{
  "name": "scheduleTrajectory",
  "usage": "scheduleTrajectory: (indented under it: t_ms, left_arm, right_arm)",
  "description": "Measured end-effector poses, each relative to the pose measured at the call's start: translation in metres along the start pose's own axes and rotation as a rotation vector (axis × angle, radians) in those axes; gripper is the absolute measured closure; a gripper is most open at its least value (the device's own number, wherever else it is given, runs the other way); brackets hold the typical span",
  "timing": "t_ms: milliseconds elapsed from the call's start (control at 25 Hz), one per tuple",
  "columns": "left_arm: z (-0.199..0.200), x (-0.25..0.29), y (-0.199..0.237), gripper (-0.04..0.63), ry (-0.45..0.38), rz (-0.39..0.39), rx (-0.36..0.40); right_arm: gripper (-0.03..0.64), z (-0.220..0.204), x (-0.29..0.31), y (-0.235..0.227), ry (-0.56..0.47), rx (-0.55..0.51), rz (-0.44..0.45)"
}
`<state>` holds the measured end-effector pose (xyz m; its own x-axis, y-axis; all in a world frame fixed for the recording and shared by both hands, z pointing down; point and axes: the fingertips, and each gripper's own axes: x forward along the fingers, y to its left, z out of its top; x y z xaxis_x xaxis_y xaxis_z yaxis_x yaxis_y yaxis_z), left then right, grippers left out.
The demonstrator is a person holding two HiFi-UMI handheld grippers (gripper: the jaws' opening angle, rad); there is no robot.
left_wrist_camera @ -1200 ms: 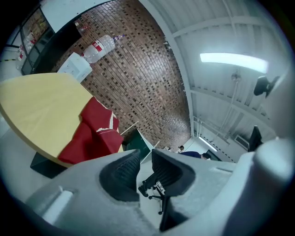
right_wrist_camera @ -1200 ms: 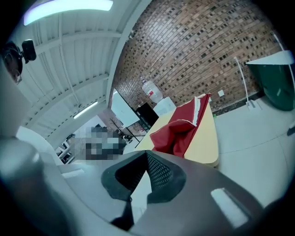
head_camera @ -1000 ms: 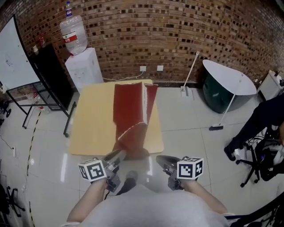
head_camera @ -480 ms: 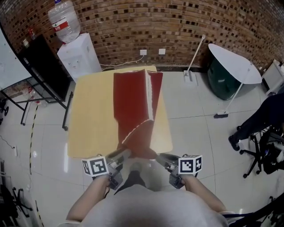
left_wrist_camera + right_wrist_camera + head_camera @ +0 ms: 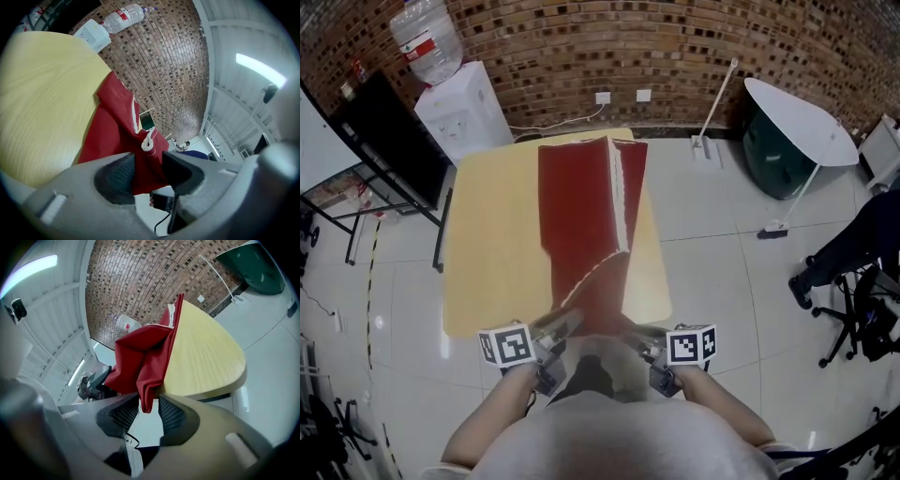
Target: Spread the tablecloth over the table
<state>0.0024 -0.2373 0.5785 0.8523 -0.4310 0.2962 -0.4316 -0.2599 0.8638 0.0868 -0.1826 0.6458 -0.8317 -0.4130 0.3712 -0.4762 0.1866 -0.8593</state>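
A dark red tablecloth (image 5: 581, 216), folded into a long strip with a white trim, runs down the middle of the yellow wooden table (image 5: 497, 253); its near end hangs over the near edge. My left gripper (image 5: 567, 323) and right gripper (image 5: 633, 336) sit side by side at that hanging end. In the left gripper view the cloth (image 5: 117, 131) passes between the opening jaws of the left gripper (image 5: 147, 171), which stand wide. In the right gripper view a cloth corner (image 5: 145, 394) dangles loose between the pads of the right gripper (image 5: 149, 411), also opening.
A water dispenser (image 5: 464, 112) and a black cabinet (image 5: 394, 141) stand beyond the table's far left. A white round table (image 5: 792, 108) and a leaning pole (image 5: 717, 103) are at the far right. A seated person (image 5: 853, 253) is at the right edge.
Both grippers have sunk toward the table's near edge and their jaws have spread. The cloth's near end has dropped with them and now hangs over the edge.
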Motion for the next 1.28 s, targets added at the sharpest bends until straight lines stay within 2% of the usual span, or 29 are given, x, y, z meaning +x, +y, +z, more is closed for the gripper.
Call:
scheduleTrajectory:
  t_ms: [40,80,160,200,360,520,640,760,920,1080,1200,1280]
  left_arm:
    - [-0.001,0.001,0.001,0.418,-0.002,0.001,-0.013]
    - [-0.001,0.001,0.002,0.448,-0.005,0.004,-0.023]
    - [-0.004,0.001,0.003,0.556,-0.004,0.007,-0.038]
    - [-0.006,0.002,0.003,0.573,0.0,0.005,-0.047]
    - [-0.008,0.004,0.001,0.581,-0.013,-0.012,-0.075]
    - [0.0,-0.003,-0.003,0.584,-0.041,-0.019,-0.062]
    - [0.004,-0.009,-0.007,0.584,-0.068,-0.013,-0.034]
    - [0.013,-0.02,-0.012,0.584,-0.111,-0.003,-0.006]
    - [0.037,-0.039,-0.021,0.584,-0.168,0.016,0.077]
    - [0.069,-0.058,-0.028,0.584,-0.198,0.039,0.139]
    - [0.1,-0.067,-0.032,0.584,-0.193,0.087,0.23]
    - [0.123,-0.069,-0.039,0.584,-0.194,0.086,0.276]
  right_arm:
    - [0.497,0.0,0.0,0.0,-0.003,0.004,0.003]
    - [0.53,0.0,0.0,0.001,-0.005,0.007,0.005]
    - [0.582,-0.001,-0.001,0.003,-0.009,0.009,0.007]
    - [0.597,-0.001,-0.002,0.003,-0.012,0.009,0.01]
    - [0.609,0.001,-0.005,0.002,-0.024,0.015,0.023]
    - [0.611,0.008,-0.006,0.007,-0.038,-0.007,0.01]
    - [0.611,0.015,-0.011,0.01,-0.049,-0.069,-0.015]
    - [0.611,0.025,-0.016,0.022,-0.069,-0.093,0.0]
    - [0.611,0.049,-0.024,0.039,-0.118,-0.138,-0.001]
    - [0.611,0.087,-0.024,0.062,-0.179,-0.208,-0.006]
    - [0.611,0.122,-0.017,0.083,-0.2,-0.261,-0.026]
    - [0.611,0.148,-0.011,0.098,-0.218,-0.305,-0.041]
